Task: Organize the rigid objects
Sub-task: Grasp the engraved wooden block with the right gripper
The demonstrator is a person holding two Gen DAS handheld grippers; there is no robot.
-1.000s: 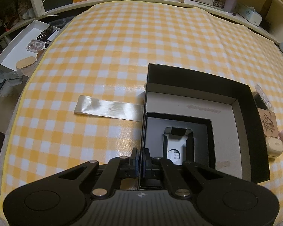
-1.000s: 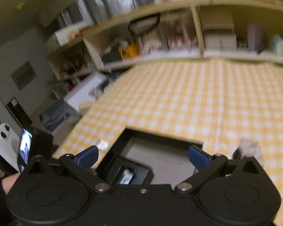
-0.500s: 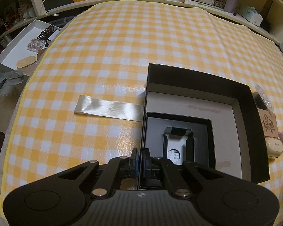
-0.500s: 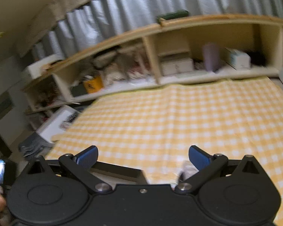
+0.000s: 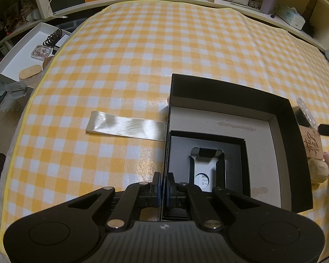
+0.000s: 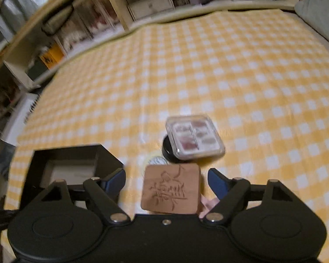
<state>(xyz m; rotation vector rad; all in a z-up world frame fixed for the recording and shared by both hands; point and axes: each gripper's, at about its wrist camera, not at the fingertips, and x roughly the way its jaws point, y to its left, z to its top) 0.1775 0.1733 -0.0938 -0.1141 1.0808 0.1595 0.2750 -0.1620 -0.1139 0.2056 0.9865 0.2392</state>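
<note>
The left tongs (image 5: 163, 187), at the frame's bottom centre, are clamped on the left wall of the black box (image 5: 291, 153). The right tongs (image 6: 166, 180) have just been narrowing, pads still clear of the carved wooden block (image 6: 172, 189) between them, low centre. Beyond it, mid-frame, a clear plastic case (image 6: 194, 137) rests on a black round object (image 6: 167, 148).
</note>
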